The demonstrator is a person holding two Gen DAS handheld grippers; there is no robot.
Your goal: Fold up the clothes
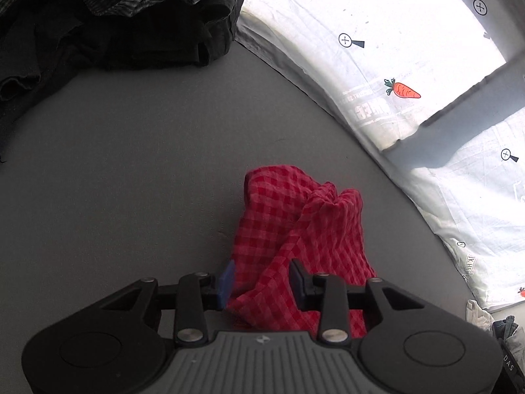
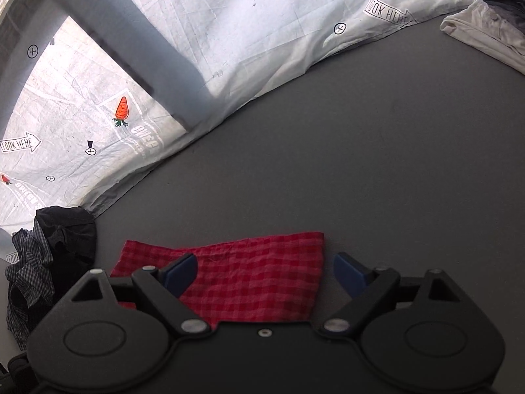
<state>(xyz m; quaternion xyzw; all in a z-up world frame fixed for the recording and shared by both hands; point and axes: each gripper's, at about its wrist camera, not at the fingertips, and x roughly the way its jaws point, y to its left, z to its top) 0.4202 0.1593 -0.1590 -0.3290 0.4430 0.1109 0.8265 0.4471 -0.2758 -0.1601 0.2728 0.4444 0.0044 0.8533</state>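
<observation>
A red checked cloth [image 1: 295,229] lies on the grey table [image 1: 131,164]. In the left wrist view it is bunched and raised, with a fold running between the fingers of my left gripper [image 1: 262,279]; the jaws stand apart around the fabric without clearly pinching it. In the right wrist view the red checked cloth [image 2: 256,279] lies flat as a folded band. My right gripper [image 2: 265,272] hangs over it with its blue fingertips [image 2: 183,271] spread wide, and is empty.
A dark pile of clothes with a checked shirt [image 1: 115,10] lies at the table's far left, also in the right wrist view [image 2: 49,256]. A white printed sheet [image 1: 377,49] borders the table. Pale garments [image 2: 485,32] lie at the far right.
</observation>
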